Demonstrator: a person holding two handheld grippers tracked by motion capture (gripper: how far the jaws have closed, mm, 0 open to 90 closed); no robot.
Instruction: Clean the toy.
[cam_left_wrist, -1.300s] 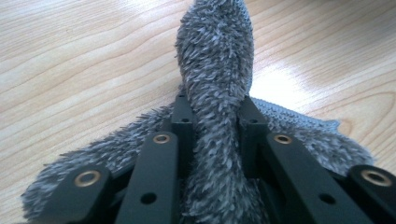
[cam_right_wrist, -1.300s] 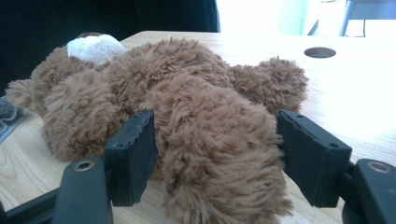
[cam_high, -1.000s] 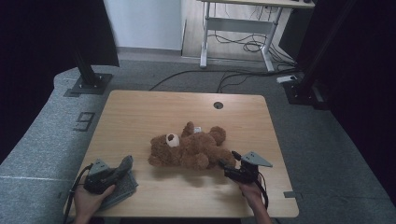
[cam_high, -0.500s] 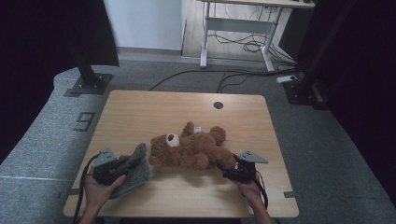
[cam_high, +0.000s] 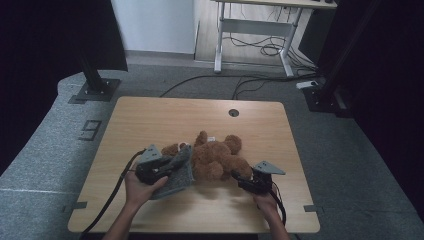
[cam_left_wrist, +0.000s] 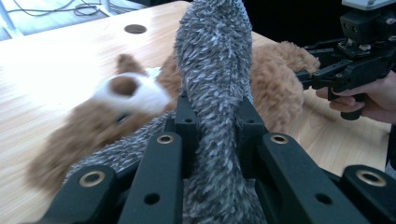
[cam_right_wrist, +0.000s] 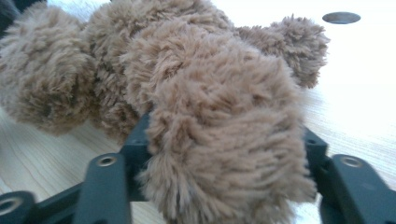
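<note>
We find the left tongs clamped on a grey fuzzy cloth just beside the teddy bear. The right tongs, jaws just closing, squeeze the bear's leg. The bear lies on the table, with a cable hole beyond it.

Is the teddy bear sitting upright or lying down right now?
Lying down: the teddy bear is stretched along the table, one leg between the right gripper's jaws.
</note>
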